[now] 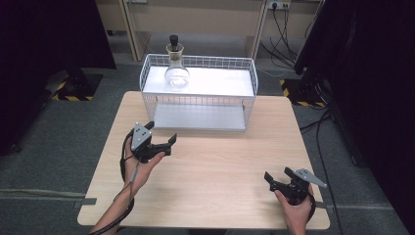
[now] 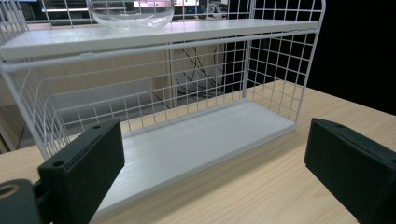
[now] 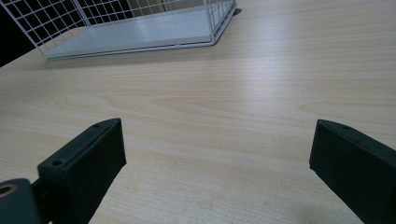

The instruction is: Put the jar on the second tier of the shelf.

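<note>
With both tongs spread and empty, raise the left tongs (image 1: 162, 133) squarely toward the flask (image 1: 176, 72) atop the wire rack (image 1: 198, 83), gripping its neck gently.

L gripper (image 1: 161, 134) sits mid-left over the surface (image 1: 215, 166), held in the person's left hand (image 1: 139, 164); forearm comes in from bottom-left, cable looping round the wrist. Jaws wide apart, nothing btwn them, pointing fwd and a bit right; grey plate on top. R gripper (image 1: 277, 175) is low at the near-right corner, in the right hand (image 1: 296, 208), wrist at the near edge. Its jaws also spread wide, empty, aimed left-fwd, close above the surface. The two grippers are well apart. In both gripper views the jaws stand far apart.
</note>
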